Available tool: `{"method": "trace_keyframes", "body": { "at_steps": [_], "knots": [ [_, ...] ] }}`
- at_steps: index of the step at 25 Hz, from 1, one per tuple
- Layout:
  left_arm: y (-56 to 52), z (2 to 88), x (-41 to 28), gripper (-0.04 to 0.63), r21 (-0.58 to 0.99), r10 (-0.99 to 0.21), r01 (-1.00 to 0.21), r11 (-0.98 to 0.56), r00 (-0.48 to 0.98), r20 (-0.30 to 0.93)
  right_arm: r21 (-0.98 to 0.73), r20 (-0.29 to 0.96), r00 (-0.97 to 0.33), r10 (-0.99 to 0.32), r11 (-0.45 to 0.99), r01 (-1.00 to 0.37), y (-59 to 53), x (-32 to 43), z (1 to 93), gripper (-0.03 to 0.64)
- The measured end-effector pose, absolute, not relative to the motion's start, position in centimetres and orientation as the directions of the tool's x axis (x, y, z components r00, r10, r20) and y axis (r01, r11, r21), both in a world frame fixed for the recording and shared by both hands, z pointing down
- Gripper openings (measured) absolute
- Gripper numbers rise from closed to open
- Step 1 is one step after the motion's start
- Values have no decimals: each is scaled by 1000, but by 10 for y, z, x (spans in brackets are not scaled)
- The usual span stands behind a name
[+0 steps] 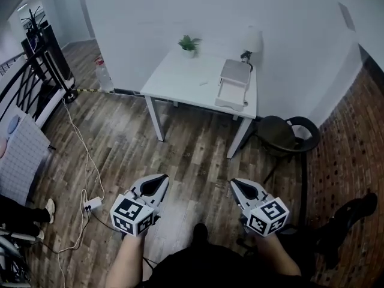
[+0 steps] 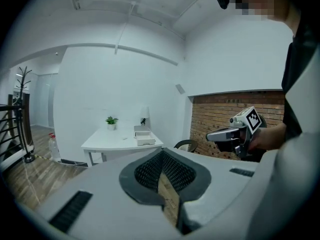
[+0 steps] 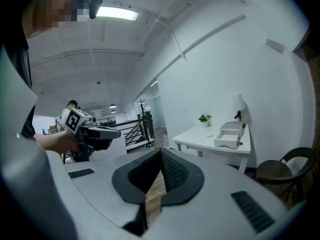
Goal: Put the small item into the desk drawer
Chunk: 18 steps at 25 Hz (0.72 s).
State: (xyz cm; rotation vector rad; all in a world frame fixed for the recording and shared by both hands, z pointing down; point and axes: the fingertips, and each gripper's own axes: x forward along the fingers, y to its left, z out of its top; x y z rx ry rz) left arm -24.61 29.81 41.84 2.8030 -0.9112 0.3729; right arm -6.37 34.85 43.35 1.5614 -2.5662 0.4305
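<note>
White wall (image 1: 150,17), wood floor (image 1: 198,161), dark chair (image 1: 277,131).

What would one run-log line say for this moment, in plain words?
stage: not started, person stands back from white table | left gripper: shut, empty | right gripper: shut, empty | drawer unit: on table

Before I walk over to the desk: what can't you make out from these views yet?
- Small item: head view, only a pale speck on the desk; too small to identify.
- Drawer interior: every view, too far off and too small to show any contents.
- Lamp: head view, washed out, shape unclear.
</note>
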Motion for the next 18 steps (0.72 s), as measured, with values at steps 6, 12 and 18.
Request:
{"method": "trace_keyframes", "body": {
  "at_steps": [6,12,18],
  "knots": [
    [261,410,-192,8,40,-496,-528,-848,818,292,-201,226,-436,-871,396,-896,310,-21,437,3],
    [225,409,-188,8,49,-505,-538,-842,816,283,-225,237,-412,-880,363,-904,293,-3,444,3],
    [157,431,-195,8,108,-519,-561,-821,811,269,-225,280,-386,-879,331,-916,243,8,456,3]
  ]
}}
